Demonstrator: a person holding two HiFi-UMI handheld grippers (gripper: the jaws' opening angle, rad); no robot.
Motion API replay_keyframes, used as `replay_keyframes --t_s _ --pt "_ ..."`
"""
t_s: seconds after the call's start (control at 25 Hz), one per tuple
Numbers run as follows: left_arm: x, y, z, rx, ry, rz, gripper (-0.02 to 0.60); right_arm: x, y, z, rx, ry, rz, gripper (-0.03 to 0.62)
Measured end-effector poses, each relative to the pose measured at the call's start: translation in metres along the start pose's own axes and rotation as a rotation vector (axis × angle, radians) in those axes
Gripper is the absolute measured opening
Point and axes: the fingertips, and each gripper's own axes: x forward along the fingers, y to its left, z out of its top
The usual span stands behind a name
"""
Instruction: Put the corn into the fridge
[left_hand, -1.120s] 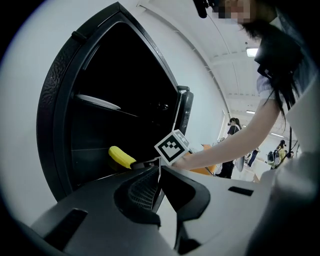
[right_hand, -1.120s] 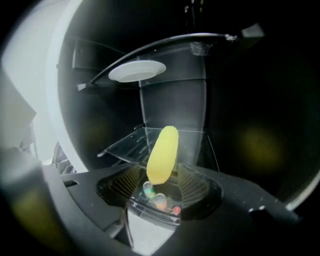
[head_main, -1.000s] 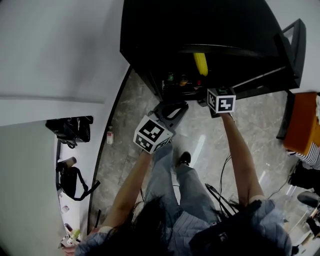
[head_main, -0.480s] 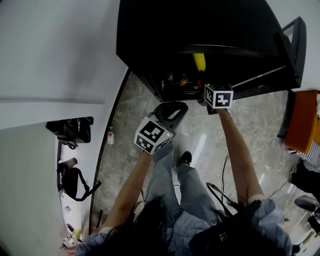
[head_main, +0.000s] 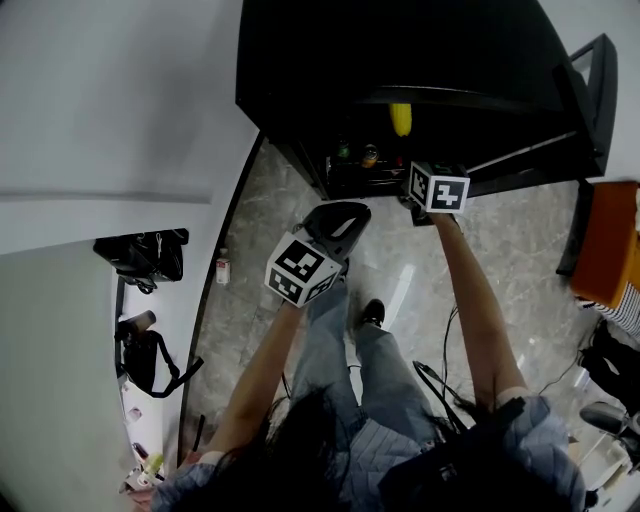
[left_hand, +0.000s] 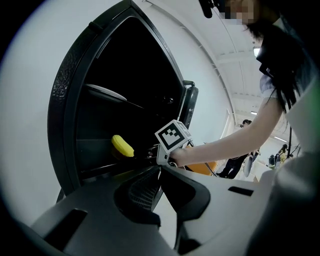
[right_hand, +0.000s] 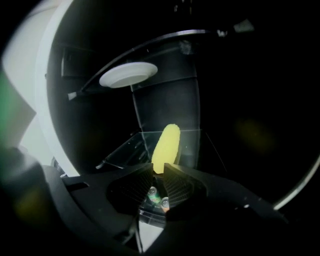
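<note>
The yellow corn (head_main: 400, 118) lies on a glass shelf (right_hand: 125, 150) inside the open black fridge (head_main: 330, 60); it also shows as the corn (left_hand: 122, 146) and the corn (right_hand: 166, 147). My right gripper (right_hand: 158, 167) points at its near end, which sits just beyond the tips. Its jaws have just been closing, a narrow gap is left, and nothing is between them. Its marker cube (head_main: 438, 188) is at the fridge opening. My left gripper (left_hand: 160, 168) hangs lower in front of the fridge, shut and empty, as the left gripper (head_main: 345, 212).
A white plate (right_hand: 128, 74) rests on the shelf above the corn. Small bottles (right_hand: 156, 197) stand on a lower level. The fridge door (head_main: 590, 80) stands open at the right, next to an orange object (head_main: 605, 245). Dark bags (head_main: 140, 258) lie by the left wall.
The corn keeps its spot on the shelf. Both grippers stay about where they were, with the right marker cube only slightly higher in the head view.
</note>
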Motion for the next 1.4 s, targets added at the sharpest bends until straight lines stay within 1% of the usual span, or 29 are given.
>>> replay_keyframes --t_s 0.24,0.36,0.52,0.76,0.88,1.08,1.24,1.4 --pt "-0.012 0.001 0.019 -0.027 -0.063 0.029 0.008 -0.035 0.019 0.018 0.01 -0.042 0.047 0.074" --pt "-0.02 -0.005 0.031 -0.026 -0.09 0.031 0.008 -0.062 0.029 0.027 0.017 -0.046 0.06 0.072" --pt "-0.032 -0.019 0.046 -0.018 -0.11 0.036 0.008 -0.105 0.048 0.042 0.046 -0.091 0.109 0.072" --pt "-0.059 -0.052 0.071 0.002 -0.145 0.043 0.008 -0.17 0.074 0.057 0.095 -0.144 0.155 0.071" --pt "-0.074 -0.075 0.079 0.007 -0.153 0.041 0.008 -0.204 0.09 0.06 0.121 -0.161 0.178 0.069" --pt "-0.097 -0.114 0.087 0.005 -0.174 0.028 0.008 -0.257 0.112 0.063 0.098 -0.186 0.208 0.069" --pt "-0.118 -0.139 0.084 -0.008 -0.18 0.037 0.008 -0.298 0.126 0.056 0.065 -0.193 0.217 0.069" --pt "-0.134 -0.159 0.085 -0.015 -0.196 0.063 0.008 -0.333 0.135 0.048 0.081 -0.21 0.242 0.069"
